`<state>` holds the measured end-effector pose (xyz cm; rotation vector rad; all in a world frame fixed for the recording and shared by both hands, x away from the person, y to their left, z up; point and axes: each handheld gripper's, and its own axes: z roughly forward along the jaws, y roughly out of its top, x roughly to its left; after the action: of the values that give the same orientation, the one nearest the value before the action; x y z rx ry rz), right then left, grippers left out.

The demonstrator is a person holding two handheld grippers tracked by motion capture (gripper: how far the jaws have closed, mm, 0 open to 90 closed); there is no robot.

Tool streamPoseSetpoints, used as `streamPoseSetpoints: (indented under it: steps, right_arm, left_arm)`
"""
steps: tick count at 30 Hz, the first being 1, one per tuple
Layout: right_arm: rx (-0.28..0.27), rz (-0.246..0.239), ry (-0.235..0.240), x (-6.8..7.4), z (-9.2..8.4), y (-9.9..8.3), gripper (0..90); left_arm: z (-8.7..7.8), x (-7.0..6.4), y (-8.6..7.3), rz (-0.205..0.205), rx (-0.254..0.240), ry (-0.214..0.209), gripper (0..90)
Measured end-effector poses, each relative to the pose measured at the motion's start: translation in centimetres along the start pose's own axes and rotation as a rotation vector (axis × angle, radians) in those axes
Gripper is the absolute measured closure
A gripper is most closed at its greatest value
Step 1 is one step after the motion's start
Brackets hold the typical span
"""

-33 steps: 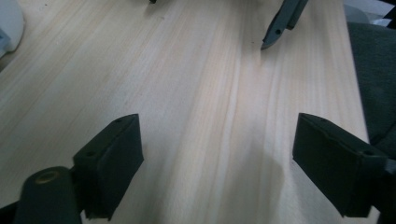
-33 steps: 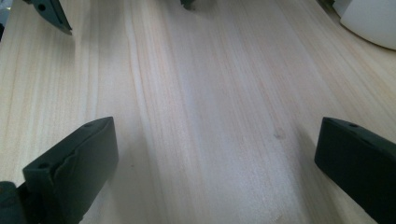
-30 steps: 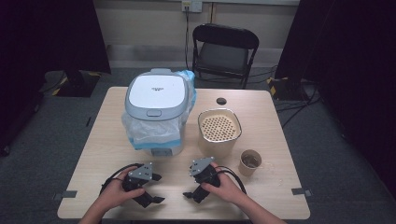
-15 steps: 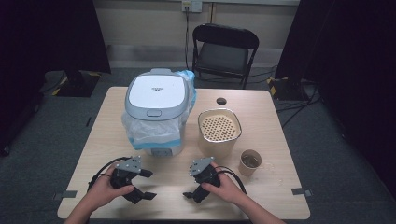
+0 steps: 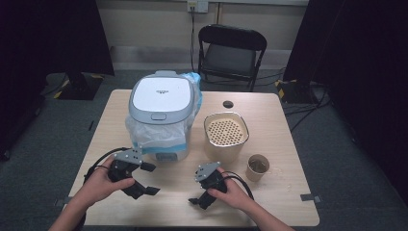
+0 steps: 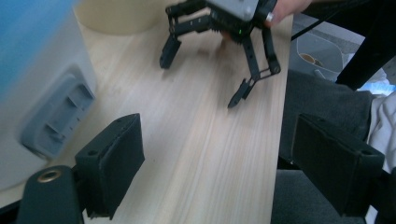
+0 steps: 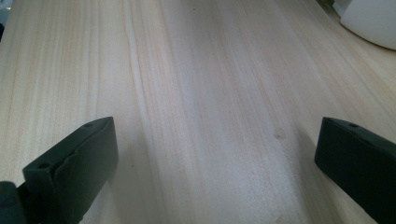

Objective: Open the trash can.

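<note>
My left gripper (image 5: 150, 179) is held in a hand above the near left part of the wooden table (image 5: 288, 144), just in front of the rice cooker (image 5: 161, 96). Its jaws stand open with nothing between them, and the left gripper view (image 6: 233, 163) shows bare wood under them. My right gripper (image 5: 198, 199) rests low at the near middle of the table, open and holding nothing. From the left gripper view the right gripper (image 6: 198, 80) appears farther off with its jaws spread. In its own view the right gripper (image 7: 215, 158) looks along the table's surface.
The white and grey rice cooker has its lid down and clear plastic around its body (image 6: 42, 93). A beige pot with a perforated top (image 5: 226, 132) stands at the middle right, a paper cup (image 5: 258, 166) beside it. A black chair (image 5: 231, 53) stands behind the table.
The left hand has lifted its gripper off the table and drawn it a little to the left. The right hand and its gripper have not moved.
</note>
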<state>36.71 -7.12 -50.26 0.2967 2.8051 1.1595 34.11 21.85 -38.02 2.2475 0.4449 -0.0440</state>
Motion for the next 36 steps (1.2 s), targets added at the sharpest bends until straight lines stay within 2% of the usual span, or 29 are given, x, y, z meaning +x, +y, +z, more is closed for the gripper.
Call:
streamPoseSetpoints:
  steps: [12,19,22,26,36]
  right_arm:
    - [-0.001,-0.002,-0.001,0.0,0.0,0.0,0.0]
    - [-0.001,-0.002,-0.001,0.0,0.0,0.0,0.0]
    - [-0.001,-0.002,-0.001,0.0,0.0,0.0,0.0]
    - [0.0,-0.004,-0.002,0.0,0.0,0.0,0.0]
    - [0.001,-0.003,0.0,0.0,0.0,0.0,0.0]
  left_arm:
    - [-2.2,-0.4,2.6,0.012,0.004,0.019,16.9]
    - [-3.4,-0.4,4.0,0.028,0.015,0.021,16.9]
    - [-3.8,-0.4,4.6,0.021,0.001,0.024,17.0]
    - [-4.4,-0.2,5.3,0.037,0.016,0.023,17.0]
    - [-5.5,-0.1,7.2,0.029,0.01,0.035,16.9]
